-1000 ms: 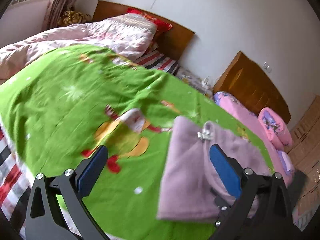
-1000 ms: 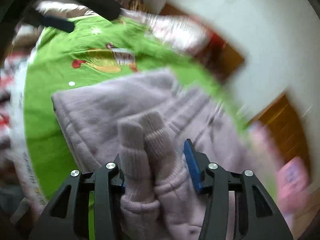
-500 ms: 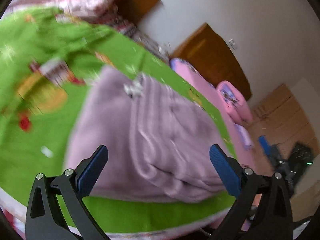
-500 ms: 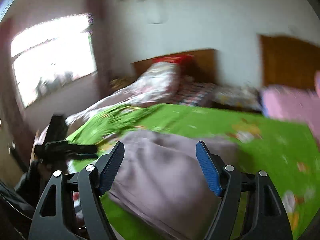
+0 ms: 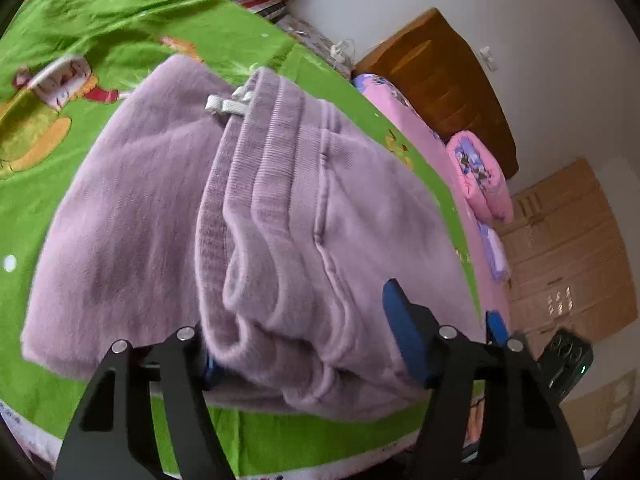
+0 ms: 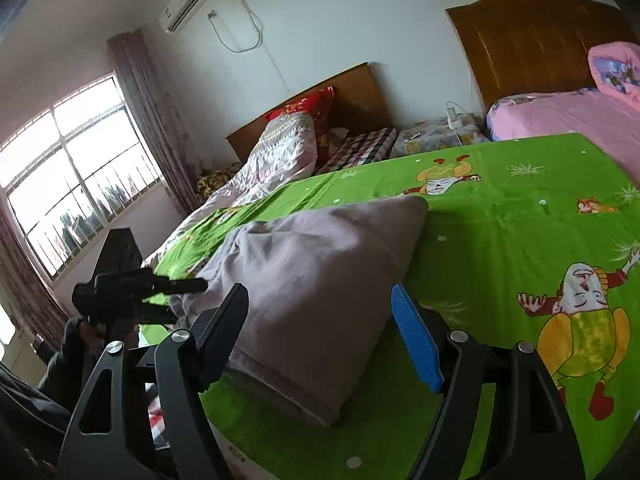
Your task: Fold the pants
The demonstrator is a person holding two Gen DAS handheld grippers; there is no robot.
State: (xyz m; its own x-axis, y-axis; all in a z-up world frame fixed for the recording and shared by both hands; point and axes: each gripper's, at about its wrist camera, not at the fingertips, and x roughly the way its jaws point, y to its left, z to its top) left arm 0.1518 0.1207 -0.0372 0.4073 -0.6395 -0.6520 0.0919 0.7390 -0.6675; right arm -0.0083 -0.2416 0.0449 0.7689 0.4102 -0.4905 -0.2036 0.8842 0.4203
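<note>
Left gripper [image 5: 304, 332], seen from its own wrist camera at the bottom of the frame, straddles the near edge of the folded lilac pants [image 5: 256, 216]; its jaws are closing, the thick folded waistband end bulges between them, the left finger is partly hidden under the cloth, and the blue pad of the right finger [image 5: 404, 332] stands beside the fabric, so whether the pads already press on it cannot be told. The pants lie folded in a broad stack on the green cartoon-print bedspread [image 5: 100, 32], filling the centre of the frame, with the ribbed waistband running from upper centre toward the gripper and a white drawstring [image 5: 228, 104] knotted at its far end. Right gripper [image 6: 320, 328], in its own view at the bottom of the frame, stands with its jaws apart on either side of another edge of the same pants [image 6: 320, 272]; the cloth lies between the fingers without visible pressure from the blue pad [image 6: 416, 340] at lower right. The left gripper appears again at middle left of this view [image 6: 192, 286], reaching into the pants from the opposite side. A second bed with pink bedding [image 6: 580, 116] and a wooden headboard [image 6: 528, 40] occupy the upper right, a window [image 6: 68, 184] the left.
</note>
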